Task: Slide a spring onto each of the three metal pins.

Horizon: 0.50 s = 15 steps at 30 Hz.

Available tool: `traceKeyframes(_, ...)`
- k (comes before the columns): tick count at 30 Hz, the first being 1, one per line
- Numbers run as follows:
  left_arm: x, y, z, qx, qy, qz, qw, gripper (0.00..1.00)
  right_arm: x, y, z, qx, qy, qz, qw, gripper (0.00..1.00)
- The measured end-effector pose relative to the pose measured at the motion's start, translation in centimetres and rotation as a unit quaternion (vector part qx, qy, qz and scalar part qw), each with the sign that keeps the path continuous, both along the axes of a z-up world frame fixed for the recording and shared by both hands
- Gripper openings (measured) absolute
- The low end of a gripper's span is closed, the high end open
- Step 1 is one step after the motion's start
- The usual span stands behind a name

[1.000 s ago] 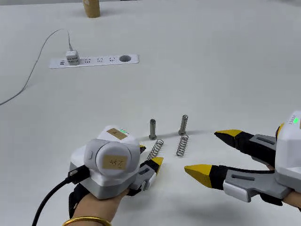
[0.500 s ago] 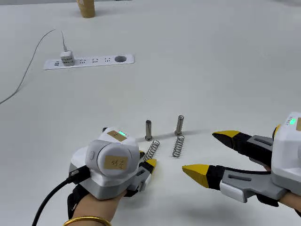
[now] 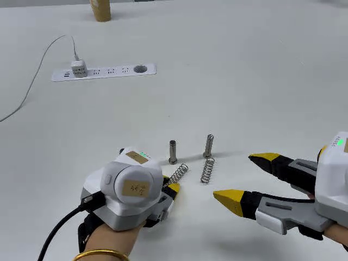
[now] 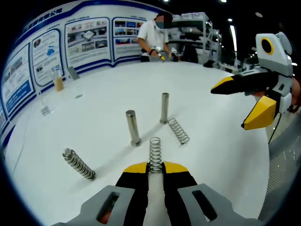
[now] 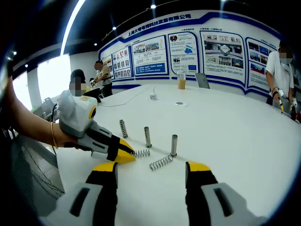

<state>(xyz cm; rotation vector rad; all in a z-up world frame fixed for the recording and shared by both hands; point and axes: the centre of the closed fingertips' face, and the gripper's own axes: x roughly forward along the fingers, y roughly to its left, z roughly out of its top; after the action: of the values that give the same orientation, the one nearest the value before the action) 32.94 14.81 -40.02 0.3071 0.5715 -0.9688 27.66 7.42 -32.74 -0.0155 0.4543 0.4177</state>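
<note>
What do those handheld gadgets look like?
Two handheld grippers: the left gripper and right gripper have white-grey bodies and black jaws tipped yellow. The left bears a tan label and black cable; a gold bangle circles that wrist.

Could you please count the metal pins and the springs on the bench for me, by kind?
Metal pins: 3
Springs: 3 (one already on a pin, one lying loose, one in the left gripper)
Total: 6
</note>
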Motion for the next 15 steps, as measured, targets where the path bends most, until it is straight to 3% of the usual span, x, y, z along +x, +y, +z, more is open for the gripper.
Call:
traceKeyframes(4, -0.2, 0.2, 0.3, -0.001, -0.005, -0.003, 1.0, 0.11, 0.2, -0.1, 0.4, 0.012, -0.003, -0.01, 0.9999, 0.56)
traceKeyframes(8, -0.3, 0.3, 1.5, -0.012, -0.024, -0.005, 0.9996, 0.1, 0.4, 0.1, 0.8, 0.026, -0.005, -0.014, 0.9996, 0.55)
traceKeyframes(15, -0.8, 1.2, 3.5, -0.033, -0.04, -0.007, 0.9986, 0.11, 1.2, 0.7, 1.6, 0.057, -0.005, -0.016, 0.9982, 0.52)
